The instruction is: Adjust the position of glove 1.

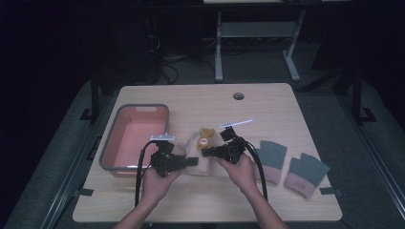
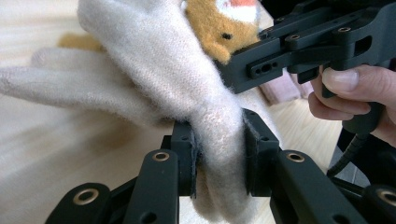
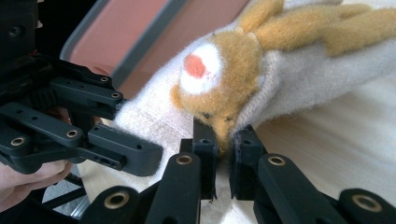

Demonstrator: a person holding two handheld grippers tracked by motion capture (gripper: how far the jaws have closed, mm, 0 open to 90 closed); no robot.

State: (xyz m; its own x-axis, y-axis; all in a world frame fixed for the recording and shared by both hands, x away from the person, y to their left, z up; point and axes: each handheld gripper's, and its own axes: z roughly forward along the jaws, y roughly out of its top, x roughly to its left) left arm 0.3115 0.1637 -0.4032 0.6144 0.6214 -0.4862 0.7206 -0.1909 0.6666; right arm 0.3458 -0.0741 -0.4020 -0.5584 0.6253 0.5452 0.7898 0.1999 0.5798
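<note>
Near the bench's (image 1: 267,95) front edge, beside the pink bin (image 1: 136,136), the cream glove (image 1: 198,152) (fox face patch) is pinched by both left gripper (image 2: 218,156) and right gripper (image 3: 223,151).

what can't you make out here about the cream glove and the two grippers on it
- Cream glove: its cuff end runs below the bottom edge of the left gripper view, behind the left gripper.
- Animal face patch: its lower part is hidden between the right gripper pads in the right gripper view.
- High view: too small and dim to show where either gripper bites.
</note>
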